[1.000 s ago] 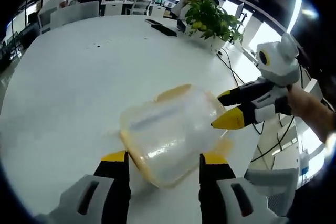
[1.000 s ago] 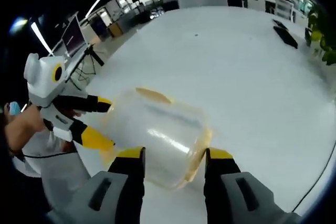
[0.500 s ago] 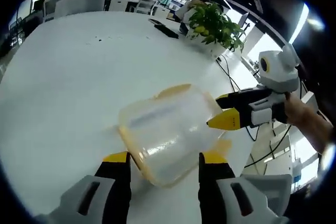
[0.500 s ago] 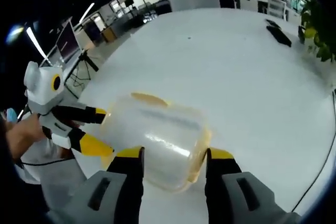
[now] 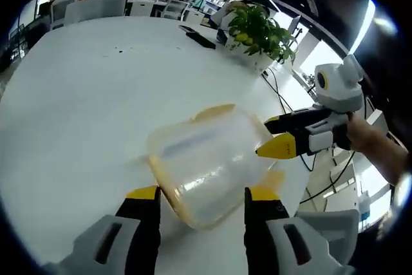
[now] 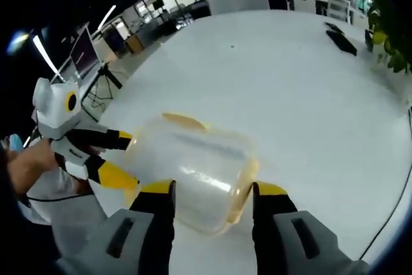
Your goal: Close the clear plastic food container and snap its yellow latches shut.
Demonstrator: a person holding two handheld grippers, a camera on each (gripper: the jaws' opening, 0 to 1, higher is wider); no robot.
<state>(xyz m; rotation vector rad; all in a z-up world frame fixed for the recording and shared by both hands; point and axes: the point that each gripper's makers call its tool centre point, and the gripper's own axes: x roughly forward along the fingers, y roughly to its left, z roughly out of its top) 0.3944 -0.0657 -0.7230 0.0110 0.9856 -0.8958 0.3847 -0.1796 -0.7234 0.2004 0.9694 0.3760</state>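
A clear plastic container point(image 5: 209, 159) with yellow trim lies on the white table point(image 5: 77, 94), its lid on. One yellow latch point(image 5: 212, 111) sticks out at its far side and another point(image 5: 273, 178) at its right. My left gripper point(image 5: 201, 192) is open, its jaws either side of the container's near end. My right gripper point(image 5: 275, 134) comes in from the right, open, its yellow tips at the container's right edge. In the right gripper view the container point(image 6: 190, 169) sits just ahead of the open right gripper point(image 6: 209, 188). The left gripper point(image 6: 116, 156) touches its left side there.
A potted plant point(image 5: 257, 27) and a flat black object point(image 5: 199, 35) stand at the table's far side, with chairs point(image 5: 96, 9) behind. Cables point(image 5: 290, 94) run off the right edge. A hand point(image 5: 373, 143) holds the right gripper. A monitor point(image 6: 87, 46) stands beyond the table.
Both views have shifted slightly with the hands. The container and both grippers keep their places relative to each other.
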